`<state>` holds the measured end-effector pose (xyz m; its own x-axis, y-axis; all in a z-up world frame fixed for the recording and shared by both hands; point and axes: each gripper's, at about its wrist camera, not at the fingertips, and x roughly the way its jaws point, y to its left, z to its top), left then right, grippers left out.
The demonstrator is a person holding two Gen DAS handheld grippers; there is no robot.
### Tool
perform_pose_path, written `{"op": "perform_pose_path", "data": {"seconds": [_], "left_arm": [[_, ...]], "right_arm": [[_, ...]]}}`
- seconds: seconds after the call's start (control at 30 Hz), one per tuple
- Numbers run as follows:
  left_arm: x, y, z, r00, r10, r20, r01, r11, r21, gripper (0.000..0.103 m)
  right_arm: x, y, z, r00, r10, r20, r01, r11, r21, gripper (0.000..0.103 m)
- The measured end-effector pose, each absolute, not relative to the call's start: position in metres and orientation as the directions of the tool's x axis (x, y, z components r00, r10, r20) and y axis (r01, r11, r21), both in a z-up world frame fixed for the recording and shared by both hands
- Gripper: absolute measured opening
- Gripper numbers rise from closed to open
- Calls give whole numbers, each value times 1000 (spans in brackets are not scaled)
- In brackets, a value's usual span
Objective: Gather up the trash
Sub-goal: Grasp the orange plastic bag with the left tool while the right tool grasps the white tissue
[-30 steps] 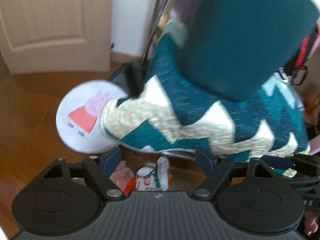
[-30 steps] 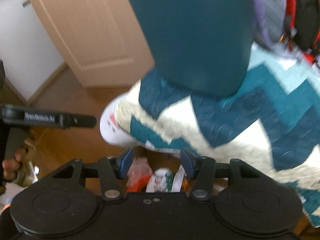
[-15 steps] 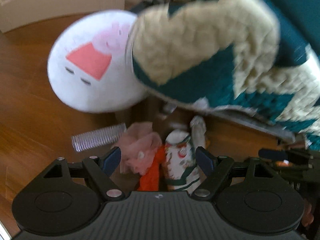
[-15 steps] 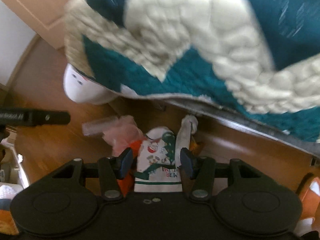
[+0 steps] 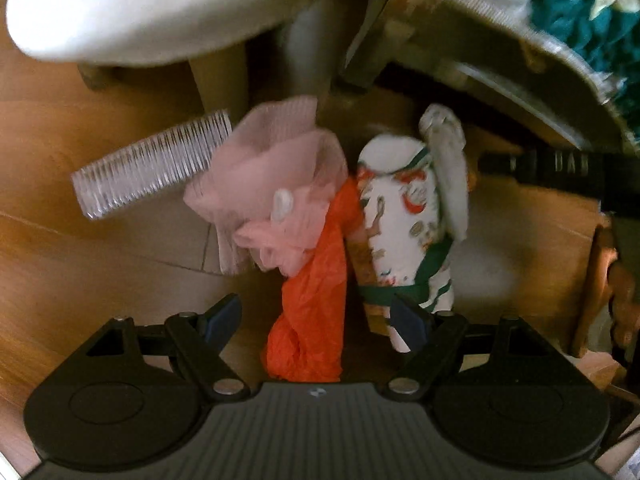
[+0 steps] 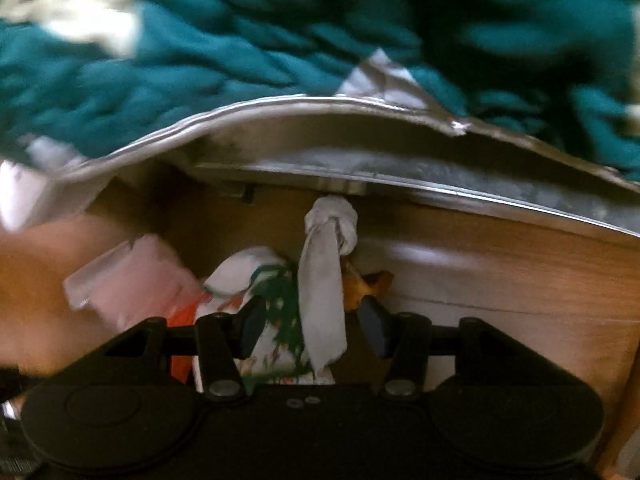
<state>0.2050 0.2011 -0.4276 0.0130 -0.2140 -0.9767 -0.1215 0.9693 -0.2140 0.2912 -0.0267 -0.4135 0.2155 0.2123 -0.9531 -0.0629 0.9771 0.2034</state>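
Teal-cream knitted blanket (image 6: 280,40) overhead; white round cushion (image 5: 140,12); wooden floor (image 5: 80,280).

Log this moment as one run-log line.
phase: reaching for trash | left gripper: jaws open over orange bag | right gripper: jaws open around grey strip | held: nothing
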Motion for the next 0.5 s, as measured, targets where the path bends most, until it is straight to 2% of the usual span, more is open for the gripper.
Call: {"op": "perform_pose_path", "data": {"seconds": [0.2,0.37,0.5], "left_arm": [[205,196,-455,3,-218,-976,-126,968,-216,80],[200,192,-475,-9,-224,-975,-149,964,-220,76],[194,188,-487,-25,-235,-972,-170,959,-227,61]], "right_arm": [[310,-24,-443,222,193,-956,26,979,203,50],[321,-16,-459,235,185,-954,25,980,196,50],[325,-14,-470,228,183,-956,14,981,191,49]]}}
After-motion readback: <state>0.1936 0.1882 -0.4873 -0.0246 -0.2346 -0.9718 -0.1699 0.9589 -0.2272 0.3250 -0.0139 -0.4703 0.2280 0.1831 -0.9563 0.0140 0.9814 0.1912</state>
